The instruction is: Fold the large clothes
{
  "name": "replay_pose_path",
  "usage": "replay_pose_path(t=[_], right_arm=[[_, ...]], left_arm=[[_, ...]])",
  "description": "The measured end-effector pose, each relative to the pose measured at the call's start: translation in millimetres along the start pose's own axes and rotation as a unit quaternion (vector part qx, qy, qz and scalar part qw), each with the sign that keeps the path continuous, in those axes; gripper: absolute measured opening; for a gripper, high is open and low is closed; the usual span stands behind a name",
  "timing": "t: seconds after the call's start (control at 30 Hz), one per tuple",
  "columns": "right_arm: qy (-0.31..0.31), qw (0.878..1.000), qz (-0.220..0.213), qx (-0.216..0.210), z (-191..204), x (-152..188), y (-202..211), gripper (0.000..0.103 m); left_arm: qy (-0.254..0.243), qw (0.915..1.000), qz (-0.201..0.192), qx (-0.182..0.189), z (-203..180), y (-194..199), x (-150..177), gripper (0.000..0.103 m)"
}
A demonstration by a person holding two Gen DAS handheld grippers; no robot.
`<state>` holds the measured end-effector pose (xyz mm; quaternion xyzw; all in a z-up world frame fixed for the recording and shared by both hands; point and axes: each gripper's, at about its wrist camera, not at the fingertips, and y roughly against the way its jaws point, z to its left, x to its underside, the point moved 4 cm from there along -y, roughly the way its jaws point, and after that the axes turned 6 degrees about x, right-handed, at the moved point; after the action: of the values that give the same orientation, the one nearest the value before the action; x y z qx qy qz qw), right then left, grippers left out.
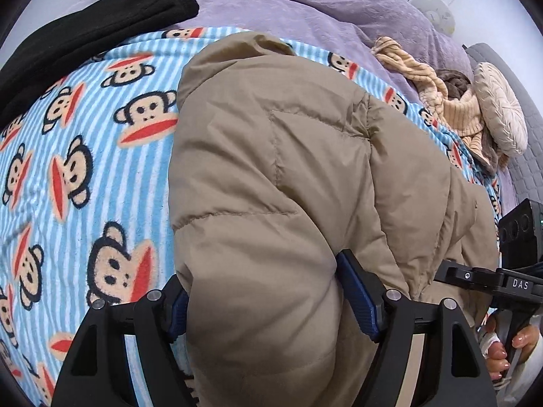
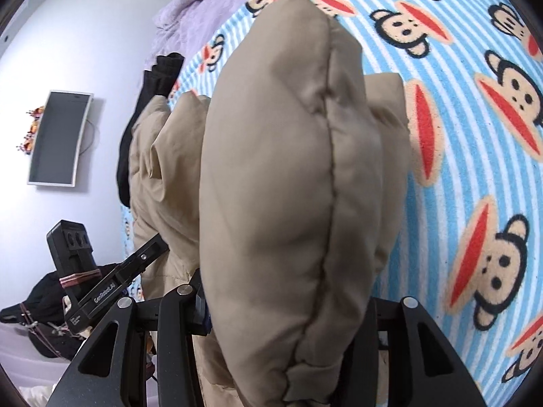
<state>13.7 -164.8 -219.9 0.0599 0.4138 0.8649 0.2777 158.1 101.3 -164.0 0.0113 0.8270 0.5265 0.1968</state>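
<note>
Big monkey-print blanket spread across the bed, and on it the tan puffer jacket, its length running from the near edge away toward the far side. Both tools have it at the near end: left gripper clenched on a thick quilted fold, right gripper grasping another bunched fold, lifted clear of the blanket. Each reaches forward, side by side, neither nearer. A fold away from the person looks likely.

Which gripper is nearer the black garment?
Left. The left gripper, shut on the jacket, sits on the black garment side; the right gripper grips the jacket farther away.
</note>
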Motion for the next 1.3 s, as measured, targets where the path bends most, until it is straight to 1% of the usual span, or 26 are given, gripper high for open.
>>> replay_pose_path(t=[0.03,0.1,0.17,0.27,0.3,0.37,0.4,0.43,0.5,0.53,0.57,0.63,0.7,0.77,0.8,0.83,0.9,0.93,1.03,1.17,1.23,1.3], right_arm=[[-0.002,1.0,0.003,0.009,5,-3,-7,0.055],[-0.004,0.999,0.006,0.036,-6,-1,3,0.057],[-0.001,0.998,-0.003,0.067,-6,-2,12,0.057],[0.006,0.992,-0.036,0.124,-5,2,44,0.057],[0.014,0.987,-0.057,0.15,-3,4,57,0.057],[0.042,0.972,-0.117,0.197,11,3,80,0.043],[0.053,0.968,-0.139,0.204,25,5,94,0.03],[0.06,0.966,-0.157,0.197,36,1,104,0.025],[0.083,0.963,-0.174,0.187,67,-10,98,0.023],[0.1,0.96,-0.175,0.192,83,-16,88,0.023],[0.113,0.96,-0.169,0.194,103,-23,67,0.023],[0.115,0.963,-0.15,0.194,121,-26,34,0.023],[0.094,0.967,-0.126,0.202,111,-31,6,0.023],[0.052,0.969,-0.105,0.217,90,-36,-12,0.019],[0.029,0.972,-0.097,0.212,78,-37,-21,0.019],[0.015,0.974,-0.093,0.207,69,-37,-25,0.019],[0.007,0.975,-0.088,0.205,62,-35,-29,0.019],[0.013,0.974,-0.087,0.208,61,-35,-31,0.019],[0.028,0.972,-0.081,0.219,62,-35,-32,0.019],[0.021,0.973,-0.076,0.216,67,-29,-22,0.019],[0.023,0.974,-0.073,0.215,71,-23,-16,0.022],[0.025,0.974,-0.072,0.214,75,-16,-10,0.023]], left_arm=[[-0.002,1.0,-0.001,-0.005,0,-2,1,0.083],[-0.012,0.9998,-0.005,-0.016,-3,-5,2,0.084],[-0.017,0.9995,-0.008,-0.024,-7,-7,3,0.087],[-0.015,0.9995,-0.008,-0.026,-8,-7,3,0.087],[-0.013,0.9996,-0.007,-0.025,-9,-6,3,0.087],[-0.01,0.9996,-0.006,-0.026,-10,-6,4,0.087],[-0.01,0.9996,-0.006,-0.026,-10,-6,4,0.087],[-0.011,0.9995,-0.007,-0.027,-11,-6,5,0.087],[-0.012,0.9994,-0.008,-0.03,-12,-6,5,0.087],[-0.013,0.9994,-0.008,-0.032,-12,-7,5,0.088],[-0.013,0.9993,-0.009,-0.034,-12,-7,5,0.09],[-0.013,0.999,-0.012,-0.04,-13,-8,6,0.091],[-0.015,0.9989,-0.015,-0.042,-13,-9,6,0.091],[-0.015,0.9988,-0.018,-0.043,-12,-9,7,0.093],[-0.014,0.9988,-0.018,-0.042,-11,-11,8,0.095],[-0.011,0.999,-0.017,-0.04,-11,-13,8,0.097],[-0.004,0.9995,-0.013,-0.03,-10,-18,9,0.097],[-0.001,0.9995,-0.012,-0.03,-9,-20,8,0.1],[0.004,0.9995,-0.006,-0.032,-10,-24,8,0.1],[-0.007,0.9984,0.0,-0.055,-15,-16,7,0.1],[-0.016,0.9974,0.002,-0.07,-19,-9,8,0.1],[-0.02,0.9968,0.003,-0.077,-21,0,11,0.1]])
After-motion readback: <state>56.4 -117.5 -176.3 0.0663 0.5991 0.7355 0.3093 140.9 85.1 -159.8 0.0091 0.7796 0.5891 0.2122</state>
